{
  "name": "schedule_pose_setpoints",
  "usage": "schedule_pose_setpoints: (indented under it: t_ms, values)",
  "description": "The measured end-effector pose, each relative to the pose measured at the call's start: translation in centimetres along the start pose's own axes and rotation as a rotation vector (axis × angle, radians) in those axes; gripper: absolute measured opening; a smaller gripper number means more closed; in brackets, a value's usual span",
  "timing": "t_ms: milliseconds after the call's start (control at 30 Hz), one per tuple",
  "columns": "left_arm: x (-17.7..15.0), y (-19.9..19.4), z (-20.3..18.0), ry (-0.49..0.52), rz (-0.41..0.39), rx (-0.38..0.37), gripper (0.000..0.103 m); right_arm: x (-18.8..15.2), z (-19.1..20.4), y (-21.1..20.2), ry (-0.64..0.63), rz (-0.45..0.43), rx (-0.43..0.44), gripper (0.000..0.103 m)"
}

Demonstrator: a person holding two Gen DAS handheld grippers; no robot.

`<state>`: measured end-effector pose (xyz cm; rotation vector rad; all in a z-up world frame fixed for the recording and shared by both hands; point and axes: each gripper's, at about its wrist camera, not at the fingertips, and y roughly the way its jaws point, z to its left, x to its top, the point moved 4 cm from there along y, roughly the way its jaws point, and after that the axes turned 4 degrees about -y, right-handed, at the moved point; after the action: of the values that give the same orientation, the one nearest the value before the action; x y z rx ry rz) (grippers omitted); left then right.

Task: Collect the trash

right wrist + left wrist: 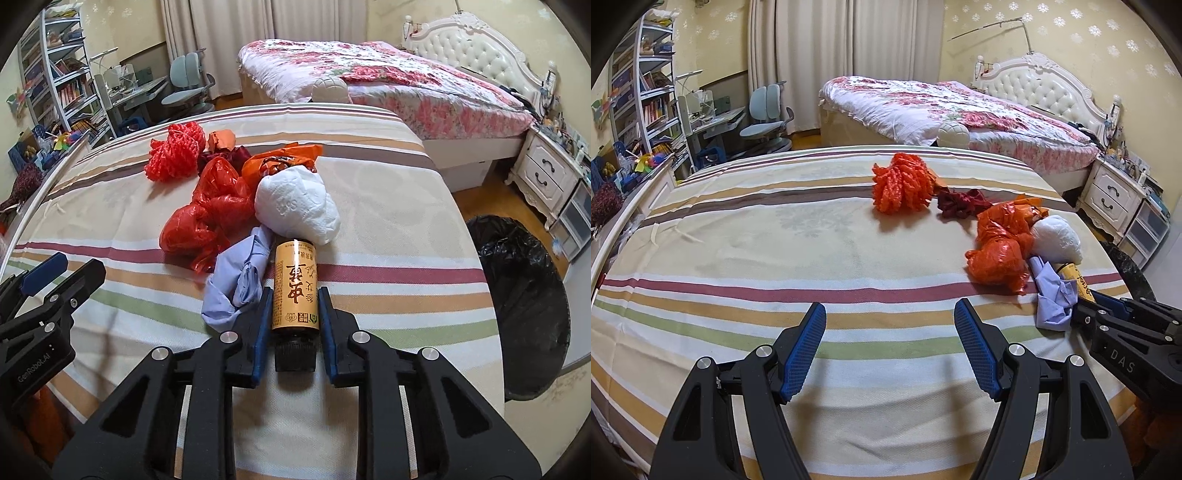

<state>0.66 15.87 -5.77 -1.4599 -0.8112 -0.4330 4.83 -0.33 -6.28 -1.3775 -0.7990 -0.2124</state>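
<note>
- Trash lies in a loose cluster on a striped bedsheet (388,206), toward its right edge.
- Nearest that edge's front part, a small bottle (294,282) with a tan label and a black cap lies on its side, cap toward the camera in the right wrist view.
- Right gripper (293,314) has its blue pads pressed against both sides of the bottle, closed on it near the cap end.
- Touching the bottle's left side is a crumpled pale blue cloth (236,284).
- At the bottle's far end sits a wad of white tissue (295,203), touching it.
- Left of the tissue lies a crumpled red plastic bag (207,218); behind the tissue is an orange wrapper (280,158).
- Farther toward the sheet's far edge sit a red mesh net (177,153) and a dark red scrap (240,153) beside it.
- Left gripper (890,314) hangs over the sheet's near middle, jaws spread wide with nothing between them, well apart from the trash.
- Beyond the right edge, on the floor, stands a bin with a black liner (517,273).
</note>
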Motion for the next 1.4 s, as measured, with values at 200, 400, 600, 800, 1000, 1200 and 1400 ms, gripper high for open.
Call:
schedule_pose_setpoints:
  t_ms: [200, 400, 600, 800, 1000, 1200, 1400]
  values:
    - [-0.4, -0.1, -1.9, 0.031, 0.001, -0.020, 0.070, -1.0, -2.0, -0.9, 0.022, -0.009, -0.037, 0.023]
    - [-0.6, -0.3, -4.1, 0.053, 0.004, -0.059, 0.070, -1.8, -4.4, -1.5, 0.060, -0.017, -0.065, 0.023]
    - [-1.0, -0.1, -6.9, 0.097, 0.011, -0.090, 0.070, -2.2, -5.8, -1.6, 0.084, -0.025, -0.057, 0.023]
    - [-1.1, 0.4, -9.3, 0.144, 0.019, -0.095, 0.070, -2.3, -6.7, -1.7, 0.088, -0.034, -0.041, 0.023]
    - [-1.0, 1.4, -10.7, 0.170, 0.040, -0.089, 0.070, -2.4, -7.2, -1.6, 0.088, -0.042, -0.024, 0.023]
    - [-0.8, 2.6, -11.3, 0.166, 0.089, -0.098, 0.059, -2.4, -7.2, -1.6, 0.092, -0.048, -0.010, 0.023]
    - [-1.3, 2.6, -11.6, 0.182, 0.105, -0.107, 0.036, -2.5, -7.3, -1.7, 0.093, -0.051, -0.007, 0.023]
